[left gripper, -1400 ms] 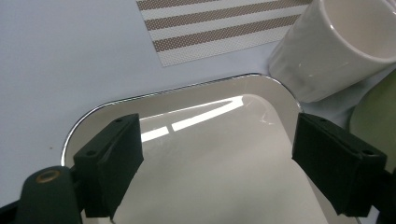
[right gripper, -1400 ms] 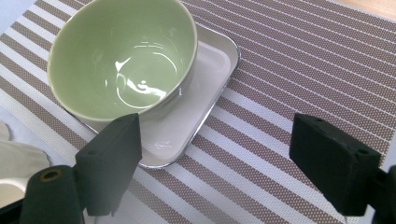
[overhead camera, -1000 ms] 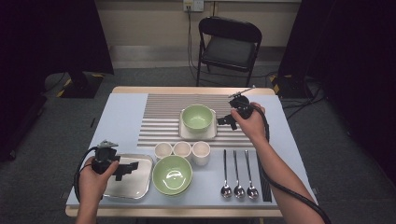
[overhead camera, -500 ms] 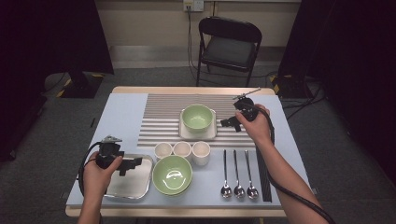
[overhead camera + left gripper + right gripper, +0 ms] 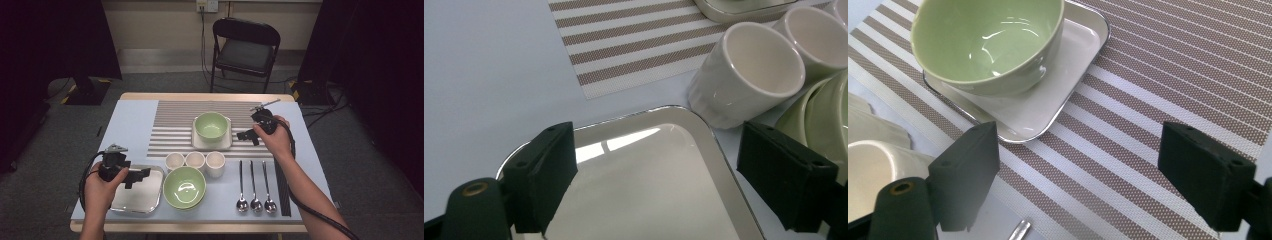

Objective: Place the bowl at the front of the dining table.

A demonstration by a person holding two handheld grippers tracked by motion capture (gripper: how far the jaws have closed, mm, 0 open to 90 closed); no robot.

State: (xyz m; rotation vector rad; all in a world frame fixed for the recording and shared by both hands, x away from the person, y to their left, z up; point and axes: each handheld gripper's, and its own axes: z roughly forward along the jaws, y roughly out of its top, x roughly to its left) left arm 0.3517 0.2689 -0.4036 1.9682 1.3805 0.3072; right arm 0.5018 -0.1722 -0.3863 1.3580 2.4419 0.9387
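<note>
Both tongs stand wide with nothing between their jaws: the left tongs (image 5: 134, 176) hang over the steel tray (image 5: 135, 200) at the near left of the desk (image 5: 125, 125), and the right tongs (image 5: 246, 135) hover over the striped mat (image 5: 175, 125), just beside the white tray (image 5: 212, 142) that carries a green bowl (image 5: 211, 125). From above I count two green bowls, the second one (image 5: 184, 186) near the front edge beside the steel tray, three white cups (image 5: 195, 161) in a row between them, three spoons (image 5: 255, 187) laid side by side at the right, and a dark pair of chopsticks (image 5: 283, 187) next to them; a folding chair (image 5: 245, 50) stands beyond the desk. Up close, the left gripper view shows what the high view cannot: the steel tray (image 5: 659, 180) is bare and mirror-bright, its rounded corner close to the nearest cup (image 5: 749, 75), though I cannot tell whether they touch. In the right gripper view the bowl (image 5: 988, 40) sits toward one side of its tray (image 5: 1048, 105), leaving a bare strip of white, and a spoon handle tip (image 5: 1020, 230) peeks in at the bottom
</note>
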